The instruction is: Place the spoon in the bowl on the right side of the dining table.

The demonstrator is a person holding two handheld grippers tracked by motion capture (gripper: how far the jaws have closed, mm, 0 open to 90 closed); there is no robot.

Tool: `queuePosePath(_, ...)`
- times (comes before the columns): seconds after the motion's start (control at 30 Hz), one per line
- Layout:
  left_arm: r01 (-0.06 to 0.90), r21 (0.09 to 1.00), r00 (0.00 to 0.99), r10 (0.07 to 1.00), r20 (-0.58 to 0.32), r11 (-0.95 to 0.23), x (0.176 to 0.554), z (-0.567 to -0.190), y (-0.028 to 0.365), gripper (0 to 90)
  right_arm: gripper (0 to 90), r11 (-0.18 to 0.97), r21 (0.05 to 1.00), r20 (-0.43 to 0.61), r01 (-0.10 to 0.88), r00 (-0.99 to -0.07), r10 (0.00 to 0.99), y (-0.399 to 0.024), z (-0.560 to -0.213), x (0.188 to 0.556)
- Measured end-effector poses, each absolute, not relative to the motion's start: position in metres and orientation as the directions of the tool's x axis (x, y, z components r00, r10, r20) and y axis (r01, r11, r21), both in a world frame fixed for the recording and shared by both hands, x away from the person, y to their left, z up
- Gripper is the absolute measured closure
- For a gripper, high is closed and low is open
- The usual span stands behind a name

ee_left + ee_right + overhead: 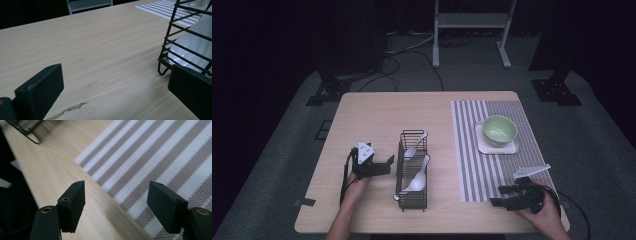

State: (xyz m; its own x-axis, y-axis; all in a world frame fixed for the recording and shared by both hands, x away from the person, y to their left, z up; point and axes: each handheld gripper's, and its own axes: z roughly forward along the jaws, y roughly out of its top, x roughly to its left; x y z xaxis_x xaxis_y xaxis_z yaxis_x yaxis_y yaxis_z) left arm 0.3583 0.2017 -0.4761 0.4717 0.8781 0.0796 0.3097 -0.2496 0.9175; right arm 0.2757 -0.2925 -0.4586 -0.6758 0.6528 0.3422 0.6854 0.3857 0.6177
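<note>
Spoons: two white spoons (417, 179) lie in the black wire rack (413, 199), mid-counter (377, 115).
Handling: probably light, glossy, slippery; handle seems best.
Left gripper (388, 163): jaws released, beside rack.
Right gripper (496, 196): jaws released, over striped mat (472, 165).

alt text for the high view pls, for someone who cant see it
A person's two hands hold the open left gripper and open right gripper over a light wooden table. Between them stands a black wire basket holding two white spoons. A pale green bowl sits on a white square coaster on a striped placemat.
</note>
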Motion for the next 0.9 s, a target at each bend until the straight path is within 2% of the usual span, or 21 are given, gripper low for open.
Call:
queuePosePath(0.3,0.317,0.913,0.473,0.877,0.082,-0.256,0.359,-0.476,0.201,0.0,29.0,0.481,0.608,0.273,0.632,-0.735,0.621,-0.273,-0.428,0.289)
queuePosePath(0.9,0.312,0.914,0.474,0.877,0.086,-0.259,0.359,-0.476,0.201,0.0,28.1,0.553,0.606,0.247,0.572,-0.796,0.552,-0.237,-0.390,0.310)
